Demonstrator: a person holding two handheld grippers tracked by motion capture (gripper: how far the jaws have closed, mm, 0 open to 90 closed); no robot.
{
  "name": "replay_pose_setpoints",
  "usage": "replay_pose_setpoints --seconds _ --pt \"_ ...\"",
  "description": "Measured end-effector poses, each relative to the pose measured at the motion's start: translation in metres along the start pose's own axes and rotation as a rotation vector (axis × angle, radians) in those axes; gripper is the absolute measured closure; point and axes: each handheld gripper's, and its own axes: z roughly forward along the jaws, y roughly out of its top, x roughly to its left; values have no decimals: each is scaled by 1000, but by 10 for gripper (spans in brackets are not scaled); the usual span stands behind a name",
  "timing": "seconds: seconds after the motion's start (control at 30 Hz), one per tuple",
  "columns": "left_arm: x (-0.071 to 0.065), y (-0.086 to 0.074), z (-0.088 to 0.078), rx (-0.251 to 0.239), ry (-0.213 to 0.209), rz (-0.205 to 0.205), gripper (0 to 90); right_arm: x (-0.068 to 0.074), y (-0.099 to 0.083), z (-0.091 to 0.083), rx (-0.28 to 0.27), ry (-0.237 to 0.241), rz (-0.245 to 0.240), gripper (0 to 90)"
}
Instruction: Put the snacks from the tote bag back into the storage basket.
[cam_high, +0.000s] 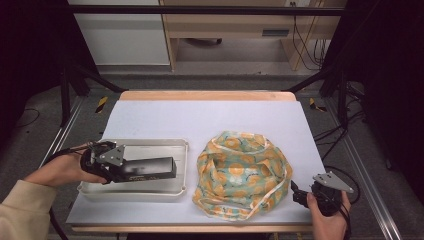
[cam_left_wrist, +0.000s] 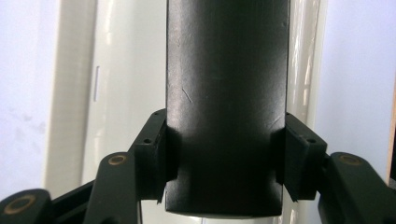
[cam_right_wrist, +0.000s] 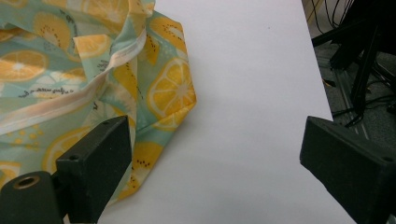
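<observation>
Over on the left, the left gripper (cam_high: 117, 167) is clamped on a long black box (cam_high: 150, 168); in the left gripper view both jaws press flat against the sides of that black box (cam_left_wrist: 227, 93). The box lies lengthwise over a shallow white tray (cam_high: 150, 145), pointing right, and the tray sits at the near left of the pale table (cam_high: 200, 115). I can't tell whether the box is resting on the tray floor or held just above it.

Just right of the tray there's a crumpled cloth bag (cam_high: 242, 172) in teal with an orange-slice print and a pale trim, slumped in a heap near the middle.

At the near right corner, the right gripper (cam_high: 300, 195) sits just beside the bag's edge. Its jaws are spread wide with nothing between them, the left one close to the bag fabric (cam_right_wrist: 84, 79), bare table under the gap.

Beyond the table: cables on the floor and a wooden desk at the far side.
</observation>
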Motion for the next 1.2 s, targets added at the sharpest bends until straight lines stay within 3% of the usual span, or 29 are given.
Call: replay_pose_setpoints --seconds 0.13,0.5,1.2 --pt "1 2 12 11 -20 6 437 1 0 1 4 3 -13 94" --pt "2 13 27 23 -46 52 436 1 -1 0 10 0 -10 94" --pt "5 14 41 2 -76 46 434 1 -3 0 12 4 -13 93"
